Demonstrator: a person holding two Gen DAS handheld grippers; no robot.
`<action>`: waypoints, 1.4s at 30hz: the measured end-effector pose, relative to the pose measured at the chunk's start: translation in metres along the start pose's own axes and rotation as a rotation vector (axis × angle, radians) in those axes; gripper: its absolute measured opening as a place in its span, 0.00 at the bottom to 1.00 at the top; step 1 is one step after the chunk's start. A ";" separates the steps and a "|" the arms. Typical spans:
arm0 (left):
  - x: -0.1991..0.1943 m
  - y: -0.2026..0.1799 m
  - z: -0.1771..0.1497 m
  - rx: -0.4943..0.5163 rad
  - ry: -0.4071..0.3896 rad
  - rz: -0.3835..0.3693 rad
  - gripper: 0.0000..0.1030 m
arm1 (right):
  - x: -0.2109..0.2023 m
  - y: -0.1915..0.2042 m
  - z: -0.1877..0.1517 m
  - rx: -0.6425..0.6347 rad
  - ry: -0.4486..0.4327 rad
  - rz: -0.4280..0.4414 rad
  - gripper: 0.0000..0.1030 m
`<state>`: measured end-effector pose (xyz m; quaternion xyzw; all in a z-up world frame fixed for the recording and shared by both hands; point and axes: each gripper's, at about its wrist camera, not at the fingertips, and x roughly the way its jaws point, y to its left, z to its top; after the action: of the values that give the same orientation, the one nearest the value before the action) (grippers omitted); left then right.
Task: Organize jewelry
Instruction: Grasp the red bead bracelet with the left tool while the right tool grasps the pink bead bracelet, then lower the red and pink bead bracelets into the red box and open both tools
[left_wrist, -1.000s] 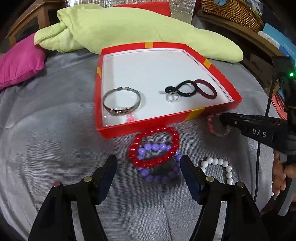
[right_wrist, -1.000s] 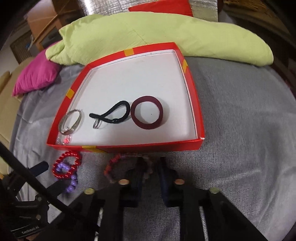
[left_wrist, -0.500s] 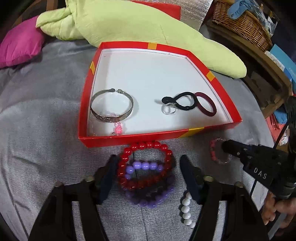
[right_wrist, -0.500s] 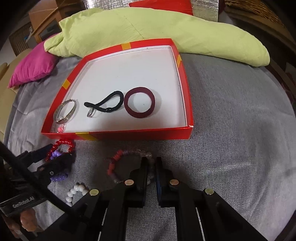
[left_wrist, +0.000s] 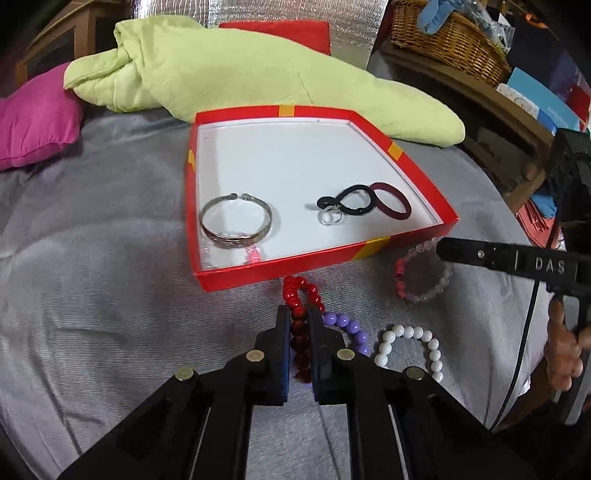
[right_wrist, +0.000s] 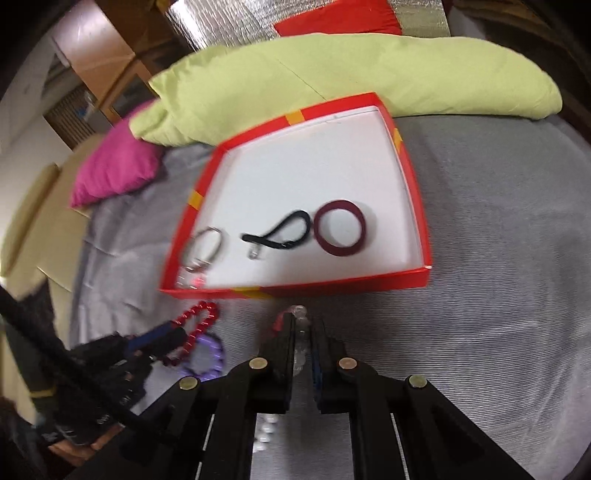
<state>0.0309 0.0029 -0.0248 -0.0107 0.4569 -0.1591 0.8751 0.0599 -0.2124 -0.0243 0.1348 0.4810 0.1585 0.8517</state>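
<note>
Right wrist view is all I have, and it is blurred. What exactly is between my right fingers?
Observer: In the left wrist view, the right gripper is shut on one side of a pink and clear bead bracelet, just outside the red box's front wall.
Operator: Does the left gripper hold both the red and the purple beads?
Observer: Only the red bead bracelet sits between the left gripper's closed pads; the purple beads show outside its right finger.
</note>
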 end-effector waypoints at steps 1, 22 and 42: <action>-0.003 0.003 -0.001 -0.002 -0.007 -0.004 0.09 | 0.001 0.000 0.000 0.006 -0.004 0.009 0.08; -0.054 0.010 0.033 -0.070 -0.199 -0.158 0.09 | -0.041 0.008 0.020 0.050 -0.227 0.245 0.08; 0.025 0.014 0.112 -0.136 -0.165 -0.132 0.09 | 0.025 -0.001 0.089 0.143 -0.265 0.181 0.08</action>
<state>0.1381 -0.0050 0.0178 -0.1131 0.3912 -0.1836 0.8947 0.1488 -0.2103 -0.0002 0.2574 0.3605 0.1807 0.8781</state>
